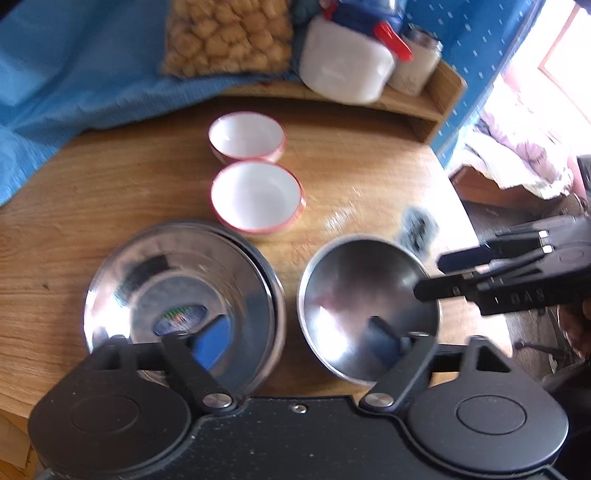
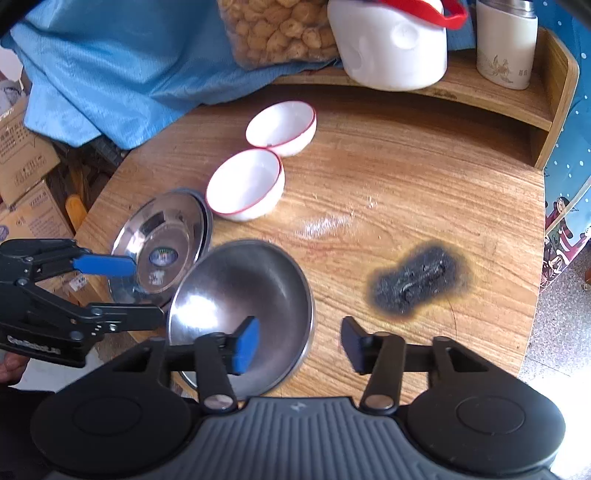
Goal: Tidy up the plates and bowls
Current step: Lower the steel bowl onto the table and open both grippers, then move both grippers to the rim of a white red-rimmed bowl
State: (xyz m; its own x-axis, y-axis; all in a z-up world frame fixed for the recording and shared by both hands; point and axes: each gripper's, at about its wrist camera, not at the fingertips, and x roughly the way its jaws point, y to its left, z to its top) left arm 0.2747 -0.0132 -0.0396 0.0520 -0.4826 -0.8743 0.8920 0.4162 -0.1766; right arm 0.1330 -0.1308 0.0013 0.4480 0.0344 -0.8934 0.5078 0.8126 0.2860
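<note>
A wooden table (image 2: 406, 177) carries the dishes. In the left wrist view, two white bowls with red rims sit one behind the other at the upper centre: the far white bowl (image 1: 246, 136) and the near white bowl (image 1: 258, 197), touching or almost touching. Below them at the lower left lies a shallow steel plate (image 1: 177, 295) with a coloured sticker at its middle, resting on another dark-rimmed plate beneath it. Just to its right, apart by a narrow strip of wood, stands a steel bowl (image 1: 365, 306). The left tool (image 1: 306, 332) fills the bottom of that frame with its fingers spread wide, one over the plate and the other over the bowl, pinching nothing. The right tool (image 1: 436, 273) enters from the right edge, its fingers parted above the bowl's right rim without pressing on it. In the right wrist view, the right tool (image 2: 299, 343) also stands open at the bottom: its blue-padded finger sits over the inside of the steel bowl (image 2: 243, 295) and the other finger over bare wood, the rim between them but not gripped. The left tool (image 2: 144, 291) reaches in from the left edge, open, over the steel plate (image 2: 162, 240). A black scorch mark (image 2: 417, 280) stains the wood at the right. A raised wooden shelf (image 2: 480, 92) along the top holds a white jug (image 2: 395, 48) with a red handle, a cream flask (image 2: 506, 48) and a bag of puffed snacks (image 2: 277, 29), beside a blue cloth (image 2: 129, 74) at the upper left.
</note>
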